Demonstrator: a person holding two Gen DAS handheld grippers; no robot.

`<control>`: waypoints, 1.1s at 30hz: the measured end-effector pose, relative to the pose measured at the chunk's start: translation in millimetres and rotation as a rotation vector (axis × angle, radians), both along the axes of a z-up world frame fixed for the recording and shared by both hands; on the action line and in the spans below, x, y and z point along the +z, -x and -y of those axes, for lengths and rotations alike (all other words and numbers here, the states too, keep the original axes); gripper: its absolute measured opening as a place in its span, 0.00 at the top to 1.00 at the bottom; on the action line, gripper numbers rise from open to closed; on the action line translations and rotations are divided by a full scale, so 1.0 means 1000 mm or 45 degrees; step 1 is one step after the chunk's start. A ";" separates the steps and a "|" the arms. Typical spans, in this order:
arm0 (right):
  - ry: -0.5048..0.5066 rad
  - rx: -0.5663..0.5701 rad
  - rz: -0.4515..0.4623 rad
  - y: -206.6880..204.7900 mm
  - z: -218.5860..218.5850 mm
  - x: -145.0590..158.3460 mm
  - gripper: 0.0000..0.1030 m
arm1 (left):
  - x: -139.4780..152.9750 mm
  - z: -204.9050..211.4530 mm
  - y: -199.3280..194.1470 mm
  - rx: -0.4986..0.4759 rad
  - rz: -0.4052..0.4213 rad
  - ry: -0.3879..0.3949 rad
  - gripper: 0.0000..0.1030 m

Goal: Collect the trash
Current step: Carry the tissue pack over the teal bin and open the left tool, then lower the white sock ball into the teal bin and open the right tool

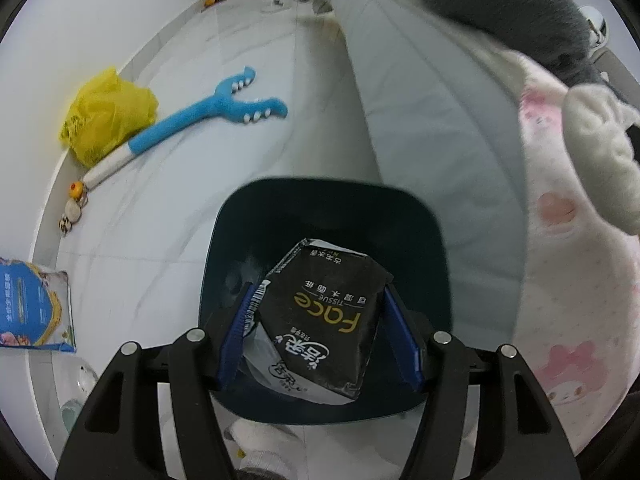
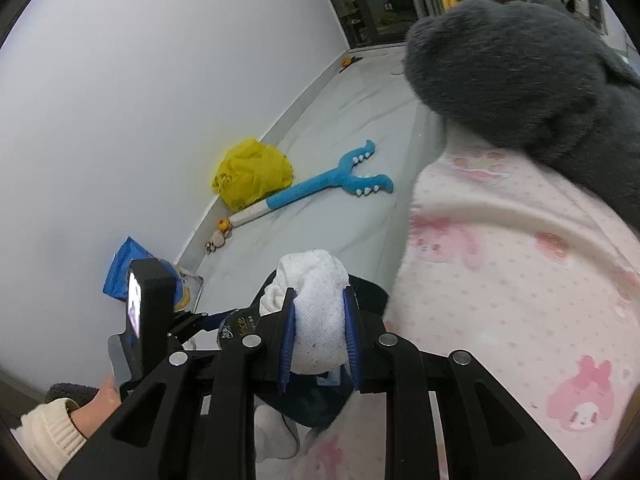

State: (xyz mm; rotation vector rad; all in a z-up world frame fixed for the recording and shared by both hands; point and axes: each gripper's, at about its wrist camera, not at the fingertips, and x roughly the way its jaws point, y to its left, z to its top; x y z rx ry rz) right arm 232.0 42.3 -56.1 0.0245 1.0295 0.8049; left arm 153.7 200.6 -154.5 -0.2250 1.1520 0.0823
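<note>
My left gripper (image 1: 319,292) is shut on a black tissue pack (image 1: 320,312) with gold "Face" lettering, and holds it tilted over the mouth of a dark blue bin (image 1: 320,186) on the white floor. The blue pads (image 1: 236,328) press the pack's two sides. In the right wrist view my right gripper (image 2: 319,292) is shut on a wad of white cloth (image 2: 320,320), just above the bin's rim (image 2: 370,286). The left gripper's body (image 2: 152,308) shows to its left, with the tissue pack (image 2: 236,326) partly hidden behind the fingers.
On the floor by the wall lie a yellow plastic bag (image 1: 106,114), a blue plush grabber toy (image 1: 208,114), small trinkets (image 1: 74,204) and a blue printed packet (image 1: 34,308). A grey mattress edge (image 1: 432,128) with a pink patterned blanket (image 1: 560,280) and a grey plush (image 1: 500,4) lies to the right.
</note>
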 end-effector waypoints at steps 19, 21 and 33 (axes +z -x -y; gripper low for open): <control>0.157 0.088 -0.060 0.004 -0.075 -0.046 0.78 | -0.022 -0.031 0.027 -0.012 -0.123 0.120 0.22; 0.171 0.089 -0.068 0.005 -0.081 -0.051 0.78 | -0.019 -0.036 0.031 -0.001 -0.109 0.115 0.22; 0.268 0.113 -0.142 0.007 -0.114 -0.092 0.78 | -0.001 -0.067 0.042 0.038 -0.020 0.088 0.24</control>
